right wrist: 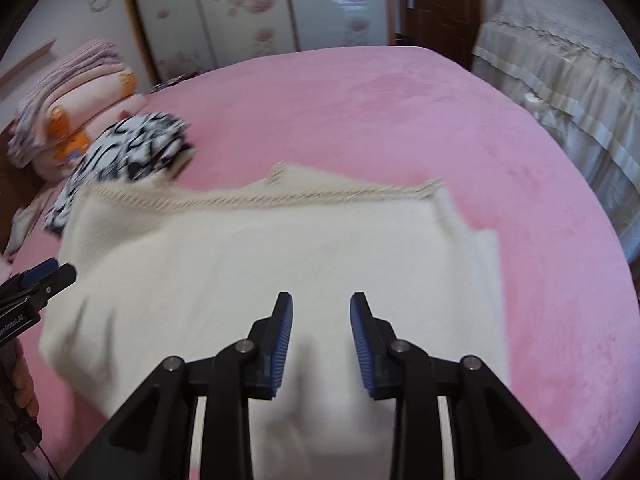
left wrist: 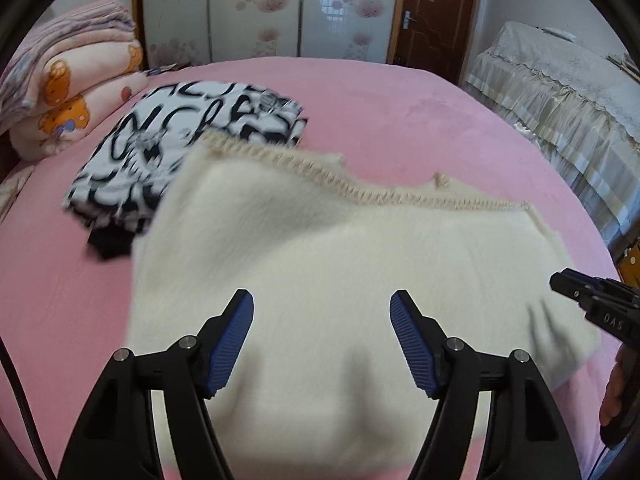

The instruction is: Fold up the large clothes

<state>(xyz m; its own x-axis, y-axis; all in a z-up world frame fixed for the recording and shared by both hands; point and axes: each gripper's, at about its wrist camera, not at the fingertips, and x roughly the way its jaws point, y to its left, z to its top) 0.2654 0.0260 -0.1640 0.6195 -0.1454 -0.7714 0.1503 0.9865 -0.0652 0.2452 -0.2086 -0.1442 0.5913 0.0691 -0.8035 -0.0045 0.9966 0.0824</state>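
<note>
A cream fluffy garment (left wrist: 320, 248) with a knitted trim edge lies folded flat on the pink bed; it also shows in the right wrist view (right wrist: 260, 264). My left gripper (left wrist: 322, 304) is open wide and empty, just above the garment's near part. My right gripper (right wrist: 321, 308) is open and empty, above the garment's near middle. The right gripper's tip shows at the right edge of the left wrist view (left wrist: 580, 288). The left gripper's tip shows at the left edge of the right wrist view (right wrist: 44, 276).
A folded black-and-white patterned garment (left wrist: 180, 140) lies behind the cream one to the left (right wrist: 128, 148). Stacked pink quilts (left wrist: 72, 88) sit at the far left. The pink bed (left wrist: 420, 120) extends behind. A covered sofa (left wrist: 560, 92) stands at the right.
</note>
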